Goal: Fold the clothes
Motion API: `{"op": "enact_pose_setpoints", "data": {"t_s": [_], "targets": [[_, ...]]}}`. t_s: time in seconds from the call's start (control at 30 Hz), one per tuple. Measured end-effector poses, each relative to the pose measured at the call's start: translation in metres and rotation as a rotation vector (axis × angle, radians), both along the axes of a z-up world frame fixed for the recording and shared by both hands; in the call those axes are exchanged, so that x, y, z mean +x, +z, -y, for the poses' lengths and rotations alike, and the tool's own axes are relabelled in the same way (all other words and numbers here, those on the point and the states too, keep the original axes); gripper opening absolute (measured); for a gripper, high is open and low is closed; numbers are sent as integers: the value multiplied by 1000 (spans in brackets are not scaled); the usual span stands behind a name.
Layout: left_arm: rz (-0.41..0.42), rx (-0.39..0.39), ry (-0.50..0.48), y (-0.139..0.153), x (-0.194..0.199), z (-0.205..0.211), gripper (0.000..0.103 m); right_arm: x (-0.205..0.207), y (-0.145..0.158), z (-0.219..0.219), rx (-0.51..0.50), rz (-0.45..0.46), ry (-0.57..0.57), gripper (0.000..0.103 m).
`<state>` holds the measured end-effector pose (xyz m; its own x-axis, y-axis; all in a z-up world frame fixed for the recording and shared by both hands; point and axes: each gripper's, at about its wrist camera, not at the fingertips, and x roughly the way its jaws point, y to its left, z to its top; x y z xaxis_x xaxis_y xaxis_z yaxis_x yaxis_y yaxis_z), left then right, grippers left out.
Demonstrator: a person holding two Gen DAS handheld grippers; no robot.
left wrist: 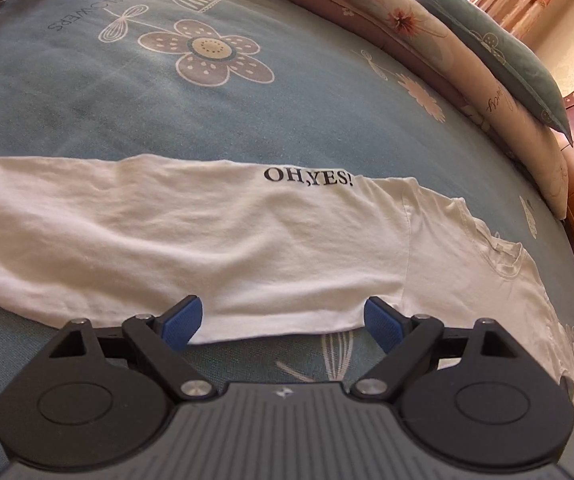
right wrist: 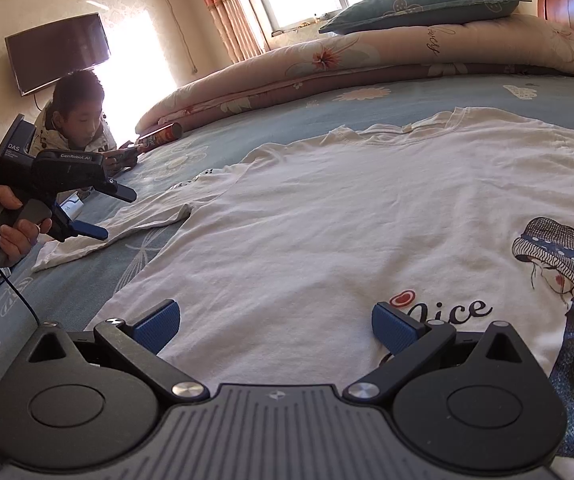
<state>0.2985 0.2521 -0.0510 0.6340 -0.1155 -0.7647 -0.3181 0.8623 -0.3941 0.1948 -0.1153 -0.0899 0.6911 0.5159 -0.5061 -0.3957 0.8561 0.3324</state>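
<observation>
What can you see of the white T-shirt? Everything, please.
The white T-shirt lies spread flat on the blue floral bedsheet, slightly wrinkled, soft cotton by the look. Ribbed neckline faces the folded quilt. Prints: "OH,YES!" on one sleeve, "nice" with a red heart and a girl in a striped hat on the front. The left gripper sits open at the sleeve hem; the right gripper hangs open over the body. Neither grips it.

Bed (left wrist: 87,120) carries everything: blue-grey cover with a large flower print and "FLOWERS" lettering. White T-shirt (right wrist: 327,220) lies flat on it, printed front up, one side folded inward so its sleeve (right wrist: 127,220) hangs toward the near edge. Rolled floral quilt (right wrist: 287,64) sits along the far side, green pillow (right wrist: 427,4) stacked on top. Cylindrical snack can (right wrist: 161,136) lies on the cover beside the quilt's end.
</observation>
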Motion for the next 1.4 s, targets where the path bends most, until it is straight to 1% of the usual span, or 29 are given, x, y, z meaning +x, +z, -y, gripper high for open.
{"op": "enact_pose_setpoints", "data": {"t_s": [0.07, 0.13, 0.17, 0.23, 0.33, 0.4, 0.47, 0.53, 0.57, 0.63, 0.7, 0.8, 0.9, 0.97, 1.03, 1.13, 1.2, 1.23, 1.33, 1.37, 1.4], "targets": [[-8, -18, 28, -6, 11, -11, 88, 0, 0, -1, -4, 1, 0, 103], [-34, 7, 58, -19, 23, -19, 88, 0, 0, -1, -5, 1, 0, 103], [-23, 21, 65, -23, 28, -22, 88, 0, 0, -1, -4, 1, 0, 103], [4, 41, 81, -23, 37, -29, 88, 0, 0, 0, 0, 0, 0, 103], [-13, 108, 154, -19, 55, -44, 88, 0, 0, 0, 0, 0, 0, 103], [-33, 125, 193, -16, 61, -52, 88, 0, 0, 0, -2, 0, 0, 103], [-9, 82, 182, -9, 57, -53, 88, 0, 0, 0, -1, 0, 0, 103], [14, 79, 140, -2, 49, -46, 89, 0, 0, 0, -2, 0, 0, 103], [1, 90, 128, 0, 45, -43, 89, 0, 0, 0, -3, 0, 0, 103], [-54, 97, 130, 0, 38, -40, 89, 1, 0, 0, -1, 0, 0, 103], [-66, 99, 137, 1, 26, -40, 89, 1, 0, 0, 1, -1, 0, 103], [-60, 100, 151, -6, 19, -48, 89, 1, 0, 0, -2, 0, 0, 103], [-80, 157, 186, -22, 30, -65, 89, 1, 0, -1, -7, 1, 0, 103], [-64, 207, 224, -25, 38, -77, 89, 1, -1, -2, -13, 1, 0, 103], [-62, 195, 269, -23, 42, -90, 89, 1, -1, -2, -16, 1, 0, 103], [-49, 190, 317, -11, 32, -99, 89, 0, -1, -1, -13, 1, 0, 103], [-34, 159, 304, -6, 20, -101, 89, 0, -1, -1, -11, 0, 1, 103], [-41, 137, 298, -6, 11, -101, 89, 0, 0, -1, -11, 0, 1, 103], [-56, 85, 283, -15, -9, -99, 89, 0, -1, -1, -13, 1, 1, 103], [-61, 80, 277, -19, -13, -99, 90, 0, -1, -1, -14, 1, 1, 103], [-59, 106, 273, -22, -14, -99, 90, 0, -1, -1, -15, 1, 1, 103]]}}
